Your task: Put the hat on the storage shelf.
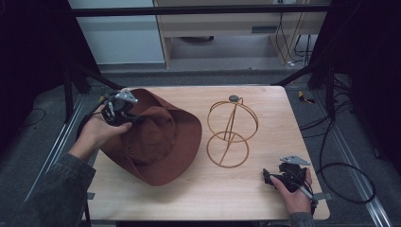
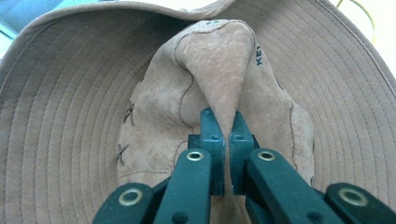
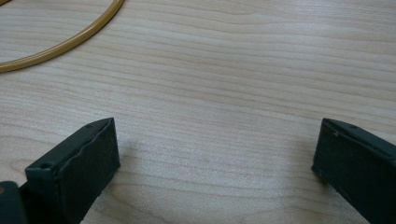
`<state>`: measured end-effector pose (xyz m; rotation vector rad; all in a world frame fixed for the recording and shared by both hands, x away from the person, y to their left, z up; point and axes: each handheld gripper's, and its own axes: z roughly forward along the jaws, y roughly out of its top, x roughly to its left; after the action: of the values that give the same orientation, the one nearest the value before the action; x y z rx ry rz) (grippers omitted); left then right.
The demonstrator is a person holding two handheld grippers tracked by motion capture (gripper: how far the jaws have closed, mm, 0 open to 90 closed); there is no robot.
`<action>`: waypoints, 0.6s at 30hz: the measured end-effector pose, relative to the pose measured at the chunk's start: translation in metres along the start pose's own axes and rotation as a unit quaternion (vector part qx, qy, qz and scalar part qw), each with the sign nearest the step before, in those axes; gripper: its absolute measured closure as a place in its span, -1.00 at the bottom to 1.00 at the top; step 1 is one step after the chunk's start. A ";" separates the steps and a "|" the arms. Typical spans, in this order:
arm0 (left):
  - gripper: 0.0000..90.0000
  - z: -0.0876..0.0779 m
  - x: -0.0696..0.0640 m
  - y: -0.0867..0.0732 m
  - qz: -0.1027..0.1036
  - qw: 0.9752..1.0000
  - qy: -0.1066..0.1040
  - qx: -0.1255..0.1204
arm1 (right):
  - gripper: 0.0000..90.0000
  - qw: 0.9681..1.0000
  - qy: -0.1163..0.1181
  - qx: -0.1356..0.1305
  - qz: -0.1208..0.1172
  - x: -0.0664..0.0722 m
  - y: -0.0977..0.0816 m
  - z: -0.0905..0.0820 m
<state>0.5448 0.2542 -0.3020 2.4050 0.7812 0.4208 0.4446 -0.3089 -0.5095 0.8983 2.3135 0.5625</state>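
High view overlooks the table point(image 1: 246, 189); gripper views sit close above it.

Looks like a lab or recording studio: wooden worktop point(image 1: 246, 198) ringed by black curtains point(image 1: 28, 42), metal framing point(image 1: 198, 10), loose cables point(image 1: 340, 165) across grey floor point(image 1: 42, 127).

Both tongs are black, hand-held units. The left tongs point(image 1: 118, 111) carry a grey three-cornered plate on top; brass-coloured rivets sit in their linkage arms, and small screws fix the square pads. The right tongs point(image 1: 272, 178) bear the same plate and trail a black cable. The sleeves are dark grey.
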 end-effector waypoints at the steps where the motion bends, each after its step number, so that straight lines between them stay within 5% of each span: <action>1: 0.97 0.000 0.000 0.000 0.000 1.000 0.000 0.000 | -0.99 1.000 0.000 0.000 0.000 0.000 0.000 0.000; 18: 0.97 -0.031 -0.007 -0.006 0.013 1.000 0.002 -0.024 | -0.99 1.000 -0.001 0.000 -0.002 0.000 0.000 0.000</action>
<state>0.5224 0.2672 -0.2820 2.3730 0.7342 0.4498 0.4448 -0.3091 -0.5093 0.8941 2.3135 0.5608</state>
